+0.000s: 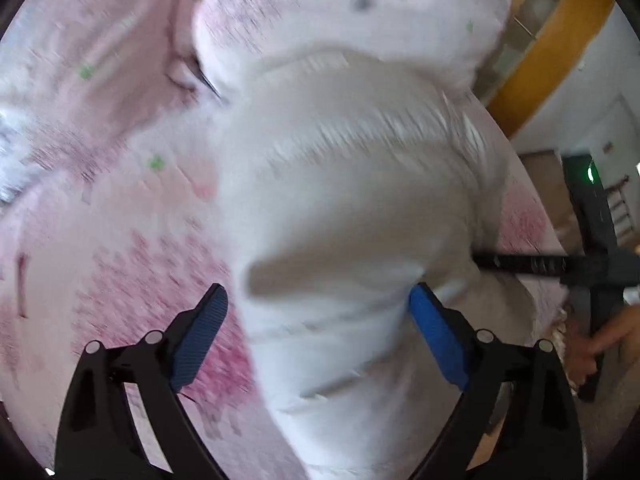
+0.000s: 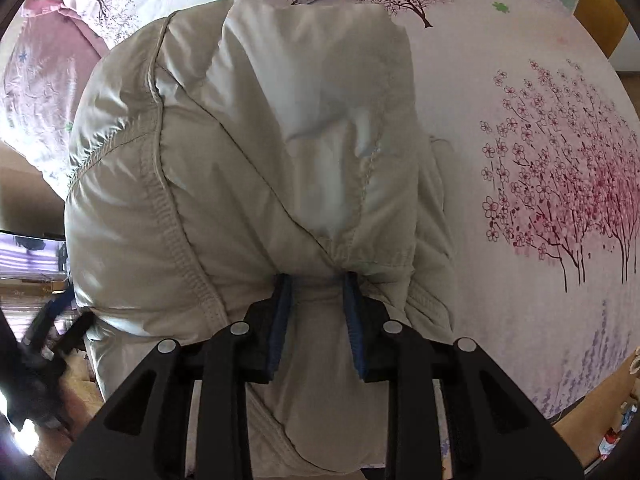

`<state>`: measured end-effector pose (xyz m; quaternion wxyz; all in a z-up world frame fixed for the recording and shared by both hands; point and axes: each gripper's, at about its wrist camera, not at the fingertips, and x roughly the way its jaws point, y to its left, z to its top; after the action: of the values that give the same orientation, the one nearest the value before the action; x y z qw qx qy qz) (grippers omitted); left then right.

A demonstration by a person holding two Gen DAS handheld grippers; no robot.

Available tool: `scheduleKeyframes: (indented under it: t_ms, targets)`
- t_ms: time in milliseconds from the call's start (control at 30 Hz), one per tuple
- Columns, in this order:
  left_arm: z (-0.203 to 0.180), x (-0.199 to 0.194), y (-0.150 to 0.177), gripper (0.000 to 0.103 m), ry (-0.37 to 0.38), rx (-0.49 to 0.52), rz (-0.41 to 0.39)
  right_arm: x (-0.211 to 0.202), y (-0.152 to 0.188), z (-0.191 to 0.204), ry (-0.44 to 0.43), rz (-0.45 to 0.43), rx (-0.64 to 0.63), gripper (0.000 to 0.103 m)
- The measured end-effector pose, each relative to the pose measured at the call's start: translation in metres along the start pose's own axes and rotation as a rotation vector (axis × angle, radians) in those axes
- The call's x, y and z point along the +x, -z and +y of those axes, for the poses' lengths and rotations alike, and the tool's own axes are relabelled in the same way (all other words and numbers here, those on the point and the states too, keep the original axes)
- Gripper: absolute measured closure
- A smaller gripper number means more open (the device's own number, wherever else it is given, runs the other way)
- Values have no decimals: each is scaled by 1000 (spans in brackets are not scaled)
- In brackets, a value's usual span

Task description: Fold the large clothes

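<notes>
A puffy beige jacket (image 2: 224,184) lies bunched on a bed with a pink blossom-print sheet (image 2: 552,184). My right gripper (image 2: 316,284) is shut on a fold of the jacket, with thick fabric pinched between its blue pads (image 2: 282,312). In the blurred left wrist view the same jacket (image 1: 344,208) fills the middle. My left gripper (image 1: 318,300) is open, its blue pads (image 1: 200,336) wide apart on either side of the jacket's near part. The right gripper shows there too (image 1: 532,266), at the jacket's right side.
A pink pillow and quilt (image 2: 44,68) lie at the bed's far left. A wooden frame (image 1: 548,40) and a white wall stand beyond the bed on the right. The bed's edge (image 2: 592,400) and the floor are at lower right.
</notes>
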<state>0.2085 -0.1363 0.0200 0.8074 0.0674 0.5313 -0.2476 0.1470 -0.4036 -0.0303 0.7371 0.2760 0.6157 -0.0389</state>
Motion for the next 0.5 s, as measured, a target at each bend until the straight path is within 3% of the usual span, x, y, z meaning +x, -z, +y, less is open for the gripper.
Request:
scheduleKeyframes:
  t_ms: [167,500]
  targets:
    - [7,19,-4,2,-53,11,26,1,-13,-8,-14,-3,0,77]
    - [9,36,3,2,-87,32,12,6,-6,-4,-3,-7,2,76]
